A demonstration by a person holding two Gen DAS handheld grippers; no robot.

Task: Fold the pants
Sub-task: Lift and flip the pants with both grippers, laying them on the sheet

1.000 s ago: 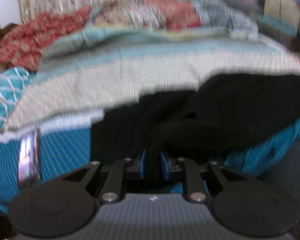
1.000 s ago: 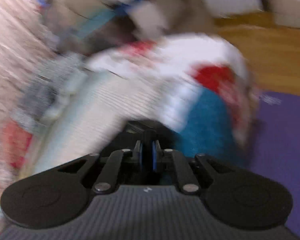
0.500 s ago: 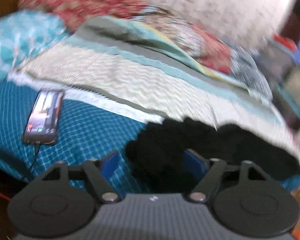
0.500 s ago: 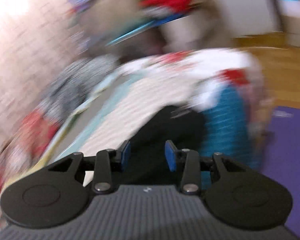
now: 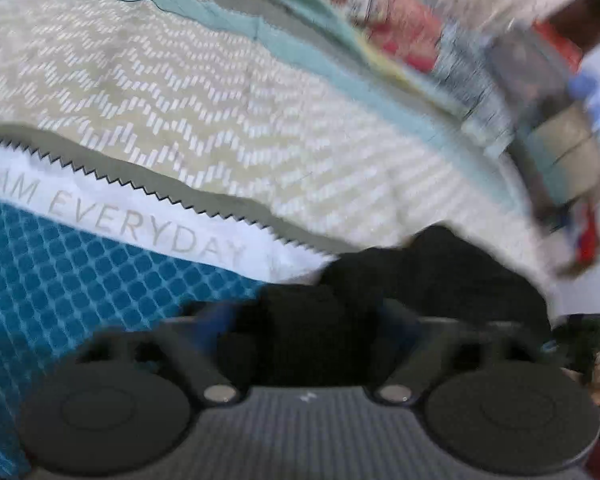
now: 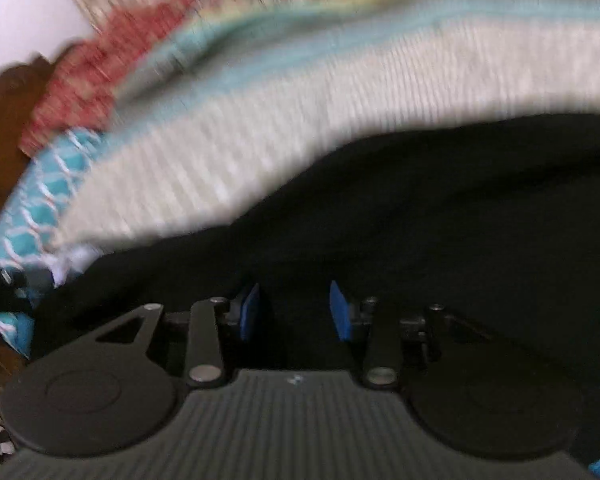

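The black pants [image 5: 432,280] lie bunched on the bed near its front edge. In the left wrist view my left gripper [image 5: 306,320] is open, its blue pads wide apart on either side of a bunched end of the pants. In the right wrist view the pants [image 6: 460,208] fill the lower right as a broad dark spread. My right gripper [image 6: 294,312] is open just above that cloth, nothing between its blue pads [image 6: 250,312]. Both views are motion-blurred.
The bed has a beige zigzag-patterned cover [image 5: 220,100] with teal and grey stripes, a white band with lettering [image 5: 148,228], and a blue checked sheet [image 5: 60,280]. Red patterned bedding [image 6: 84,92] lies at the far side. Cluttered items [image 5: 560,112] stand at the right.
Both grippers were shut on the pants a second ago and have opened. The left one now hovers over the bunched end; the right has swung round low over the spread cloth.
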